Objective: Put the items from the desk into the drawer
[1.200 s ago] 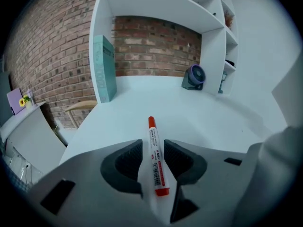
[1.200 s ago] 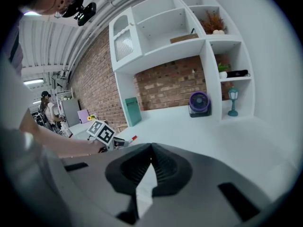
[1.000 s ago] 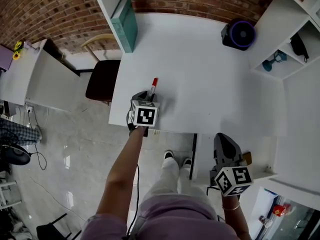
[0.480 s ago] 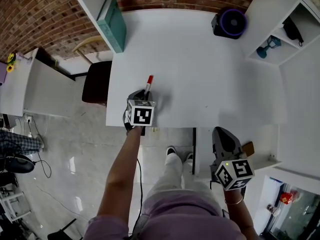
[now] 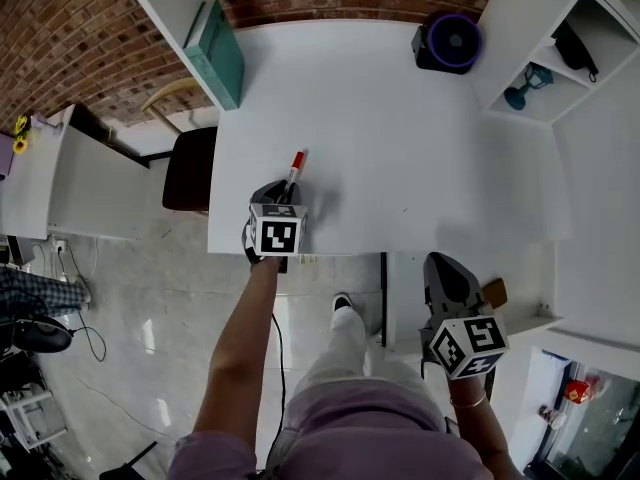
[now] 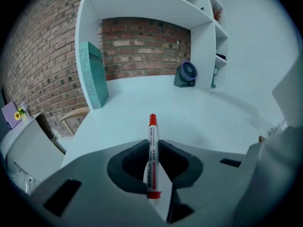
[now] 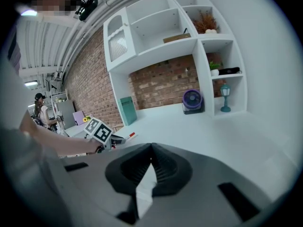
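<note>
A red-capped white marker (image 6: 152,145) is clamped between the jaws of my left gripper (image 6: 152,148), its red tip pointing out over the white desk (image 6: 199,117). In the head view that left gripper (image 5: 280,200) is over the desk's front left part, and the marker (image 5: 295,165) sticks out ahead of it. My right gripper (image 5: 452,280) is below the desk's front edge, over what looks like an open white drawer (image 5: 525,303). In the right gripper view its jaws (image 7: 151,149) are pressed together with nothing between them.
A teal box (image 5: 213,53) stands at the desk's back left, under a white shelf. A dark fan with a purple ring (image 5: 448,41) sits at the back right. White shelving (image 5: 560,58) runs along the right. A brown item (image 5: 494,293) lies in the drawer. A dark chair (image 5: 188,168) is at the left.
Only the head camera has drifted a little. The left gripper still holds the marker over the same spot, and the right gripper has stayed by the drawer.
</note>
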`<state>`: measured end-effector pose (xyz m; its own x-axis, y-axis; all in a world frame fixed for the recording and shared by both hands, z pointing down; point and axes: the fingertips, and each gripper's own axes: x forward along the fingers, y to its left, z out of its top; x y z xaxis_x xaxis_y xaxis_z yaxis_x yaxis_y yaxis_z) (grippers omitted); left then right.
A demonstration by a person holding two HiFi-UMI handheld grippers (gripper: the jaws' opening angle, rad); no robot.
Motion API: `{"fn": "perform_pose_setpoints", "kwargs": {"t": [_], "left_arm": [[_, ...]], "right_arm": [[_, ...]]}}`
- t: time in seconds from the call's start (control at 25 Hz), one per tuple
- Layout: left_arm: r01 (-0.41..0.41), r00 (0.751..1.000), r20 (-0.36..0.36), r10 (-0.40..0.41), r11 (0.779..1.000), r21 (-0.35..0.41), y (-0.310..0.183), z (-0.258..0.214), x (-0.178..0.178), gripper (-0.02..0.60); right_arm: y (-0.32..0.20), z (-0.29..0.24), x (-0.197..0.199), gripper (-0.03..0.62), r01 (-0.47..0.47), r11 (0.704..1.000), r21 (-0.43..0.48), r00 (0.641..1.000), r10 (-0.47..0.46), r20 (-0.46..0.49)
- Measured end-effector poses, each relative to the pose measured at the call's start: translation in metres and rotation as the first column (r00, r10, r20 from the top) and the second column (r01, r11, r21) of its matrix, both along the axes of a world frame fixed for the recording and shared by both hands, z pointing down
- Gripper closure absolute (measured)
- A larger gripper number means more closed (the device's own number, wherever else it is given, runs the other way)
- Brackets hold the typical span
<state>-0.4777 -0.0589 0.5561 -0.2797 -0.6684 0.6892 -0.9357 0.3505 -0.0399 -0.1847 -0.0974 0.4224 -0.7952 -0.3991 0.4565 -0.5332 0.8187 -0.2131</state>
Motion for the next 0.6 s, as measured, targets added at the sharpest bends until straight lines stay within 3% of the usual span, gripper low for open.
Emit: {"fn": "perform_pose_setpoints", "kwargs": {"t": [0.2, 0.6], "left_arm": [[-0.02, 1.0, 0.007, 0.02, 0.999, 0.046, -0.008, -0.02, 0.02, 0.515], [-0.131, 0.991, -0.015, 0.134, 0.982, 0.133, -0.029, -0.058, 0.093, 0.515]], "right_arm": [[-0.003, -0.001, 0.015, 0.591, -0.018, 1.0, -0.005, 1.0, 0.018, 0.016], [-0.012, -0.003, 0.063, 0.591, -0.081, 0.997, -0.002, 0.996, 0.081, 0.033]]}}
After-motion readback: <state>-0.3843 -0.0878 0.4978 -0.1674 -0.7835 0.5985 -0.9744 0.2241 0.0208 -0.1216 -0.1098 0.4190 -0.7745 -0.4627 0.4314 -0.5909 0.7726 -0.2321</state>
